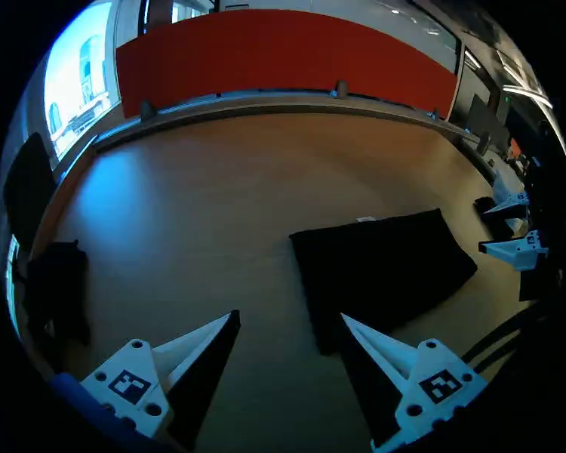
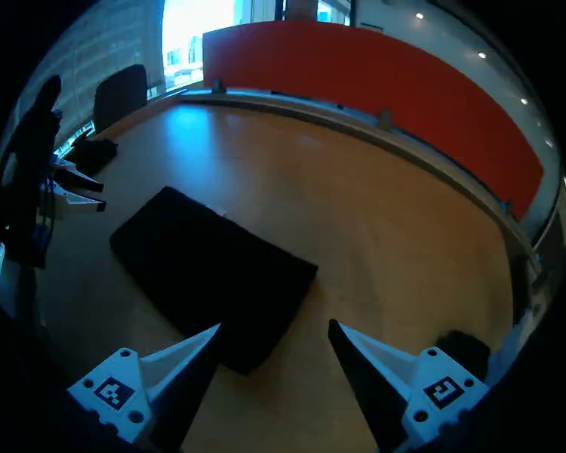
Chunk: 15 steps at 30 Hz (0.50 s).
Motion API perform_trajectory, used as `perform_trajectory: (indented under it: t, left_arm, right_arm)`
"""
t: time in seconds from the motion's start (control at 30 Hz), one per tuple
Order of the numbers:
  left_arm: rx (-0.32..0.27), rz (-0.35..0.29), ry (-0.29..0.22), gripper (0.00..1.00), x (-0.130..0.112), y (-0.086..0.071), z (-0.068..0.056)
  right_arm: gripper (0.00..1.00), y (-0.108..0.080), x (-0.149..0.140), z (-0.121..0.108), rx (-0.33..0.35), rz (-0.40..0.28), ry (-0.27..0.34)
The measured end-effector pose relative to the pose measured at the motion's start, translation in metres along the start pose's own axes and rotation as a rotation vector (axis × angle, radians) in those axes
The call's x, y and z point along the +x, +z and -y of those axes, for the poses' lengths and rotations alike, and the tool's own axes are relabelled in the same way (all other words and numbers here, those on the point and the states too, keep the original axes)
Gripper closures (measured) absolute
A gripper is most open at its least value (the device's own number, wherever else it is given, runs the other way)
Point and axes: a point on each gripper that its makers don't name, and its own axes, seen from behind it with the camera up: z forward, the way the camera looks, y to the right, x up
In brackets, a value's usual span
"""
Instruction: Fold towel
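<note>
A black towel (image 1: 381, 272) lies flat on the wooden table (image 1: 207, 211) as a folded rectangle. In the left gripper view it sits just beyond my left gripper (image 1: 289, 317), whose right finger reaches over its near corner. That gripper is open and holds nothing. My right gripper (image 1: 483, 229) hangs past the towel's right end, open. In the right gripper view the towel (image 2: 207, 272) runs from the left toward my right gripper (image 2: 275, 326), which is open above its near edge. The left gripper (image 2: 102, 196) stands off the towel's far left end.
A red partition (image 1: 283, 60) with a metal rail closes the table's far side. A black chair (image 2: 121, 94) stands by the window. A dark object (image 1: 56, 287) sits near the table's left edge, and another dark object (image 2: 464, 351) lies at the right.
</note>
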Motion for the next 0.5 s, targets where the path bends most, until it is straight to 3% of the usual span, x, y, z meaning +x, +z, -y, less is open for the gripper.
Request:
perform_trajectory:
  t: [0.5]
  left_arm:
    - [0.048,-0.025,-0.045,0.12,-0.019,-0.026,0.013]
  right_arm:
    - [0.00,0.006,-0.007,0.009,0.060,0.029,-0.058]
